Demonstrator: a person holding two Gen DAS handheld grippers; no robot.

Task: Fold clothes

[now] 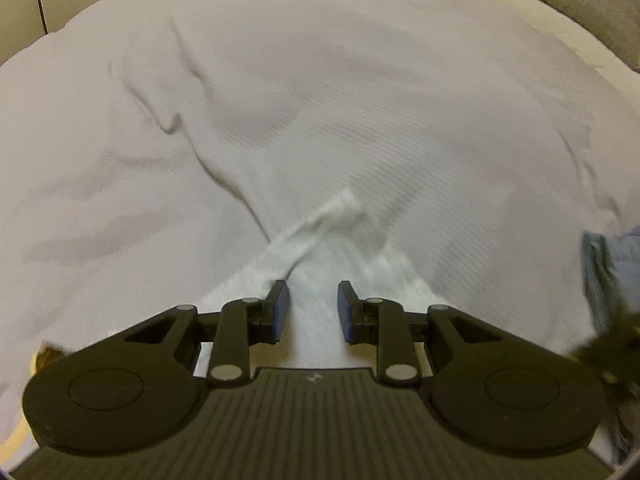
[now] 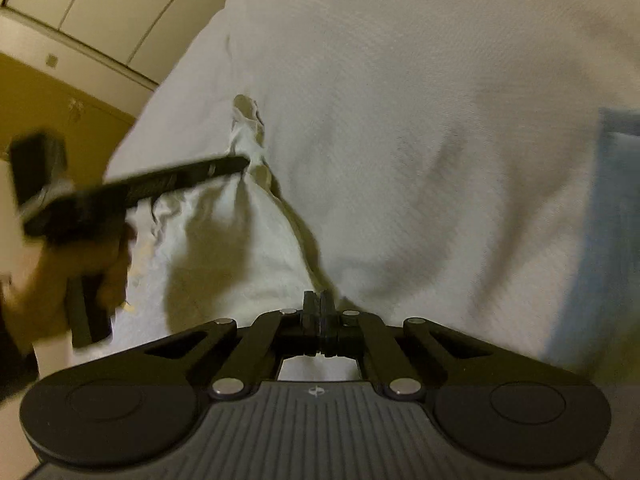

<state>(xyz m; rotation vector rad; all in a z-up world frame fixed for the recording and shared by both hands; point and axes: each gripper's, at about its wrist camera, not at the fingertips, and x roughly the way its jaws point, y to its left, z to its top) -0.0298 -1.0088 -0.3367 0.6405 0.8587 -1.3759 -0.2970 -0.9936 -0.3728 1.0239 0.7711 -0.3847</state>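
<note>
Across the bed (image 1: 552, 4) lies the white ribbed-knit garment (image 1: 320, 120), spread wide. My left gripper (image 1: 313, 307) hovers with jaws apart over a raised fold, while my right gripper (image 2: 319, 320) has its jaws clamped together on a pinched ridge of cloth.

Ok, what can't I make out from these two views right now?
- White garment: left wrist view, outline runs off the frame; sleeves and collar unidentifiable.
- Right gripper: right wrist view, jaws closed on cloth; which edge is hidden.
- Left gripper: right wrist view, motion-blurred.
- Blue cloth: cut by the right edge.
</note>
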